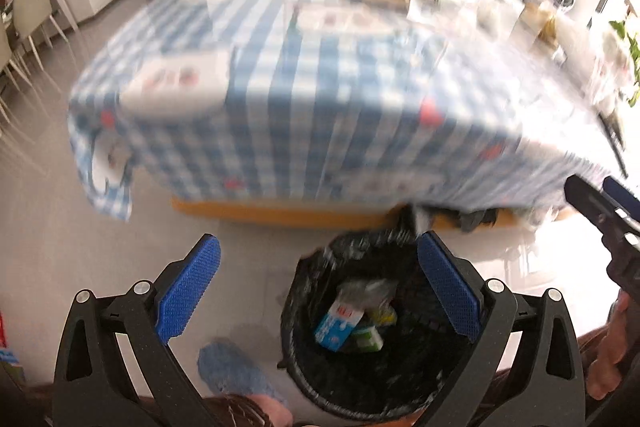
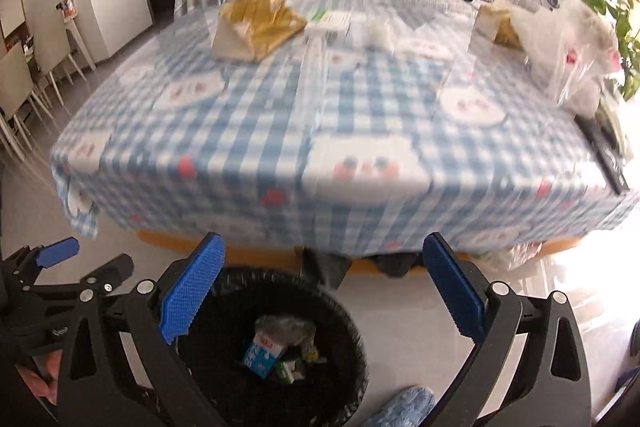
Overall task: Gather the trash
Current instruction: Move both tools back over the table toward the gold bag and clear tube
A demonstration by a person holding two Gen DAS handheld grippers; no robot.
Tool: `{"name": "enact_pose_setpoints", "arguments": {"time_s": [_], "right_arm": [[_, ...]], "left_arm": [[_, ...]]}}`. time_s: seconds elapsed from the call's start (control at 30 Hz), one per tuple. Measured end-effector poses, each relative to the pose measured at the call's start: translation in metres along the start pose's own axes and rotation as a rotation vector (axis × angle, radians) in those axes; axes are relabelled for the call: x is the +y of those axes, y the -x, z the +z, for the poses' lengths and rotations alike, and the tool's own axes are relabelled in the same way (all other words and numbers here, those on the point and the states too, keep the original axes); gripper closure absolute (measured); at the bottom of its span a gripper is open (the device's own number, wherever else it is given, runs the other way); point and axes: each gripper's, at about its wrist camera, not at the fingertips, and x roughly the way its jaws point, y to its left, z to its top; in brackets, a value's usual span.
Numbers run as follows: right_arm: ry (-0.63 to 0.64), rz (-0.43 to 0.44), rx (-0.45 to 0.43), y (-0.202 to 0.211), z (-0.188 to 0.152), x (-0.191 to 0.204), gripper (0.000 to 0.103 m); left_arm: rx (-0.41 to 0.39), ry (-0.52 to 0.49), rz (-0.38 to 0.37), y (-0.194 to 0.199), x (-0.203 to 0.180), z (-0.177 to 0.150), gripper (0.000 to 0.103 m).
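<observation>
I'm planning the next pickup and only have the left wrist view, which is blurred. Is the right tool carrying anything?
Observer: No. The right tool is open with nothing between its fingers, held near the black bin.
Operator: Any trash on the table's right side?
Observer: Yes, a crumpled clear plastic bag sits near the right edge of the checked tablecloth.
Operator: Anything beside it?
Observer: A dark flat item lies along that edge, nearer the camera. I cannot tell what it is.
</observation>
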Motion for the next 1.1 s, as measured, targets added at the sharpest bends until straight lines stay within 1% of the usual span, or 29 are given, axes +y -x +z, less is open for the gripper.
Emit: {"name": "enact_pose_setpoints", "arguments": {"time_s": [0.13, 0.33, 0.43, 0.8, 1.1], "right_arm": [[0.002, -0.01, -0.029, -0.002, 0.028, -0.004, 0.008], [0.006, -0.014, -0.054, -0.015, 0.062, -0.009, 0.008], [0.005, -0.017, -0.059, -0.022, 0.074, -0.01, 0.008], [0.002, 0.006, -0.045, -0.051, 0.086, -0.013, 0.008], [-0.002, 0.032, -0.015, -0.075, 0.099, -0.016, 0.008]], "left_arm": [[-0.037, -0.008, 0.0, 0.007, -0.009, 0.032, 0.006], [-0.072, -0.038, 0.021, 0.005, -0.025, 0.079, 0.006], [-0.076, -0.029, 0.025, -0.001, -0.031, 0.101, 0.006], [-0.077, -0.025, 0.033, -0.025, -0.058, 0.167, 0.006], [-0.054, -0.038, 0.061, -0.054, -0.077, 0.202, 0.006]]}}
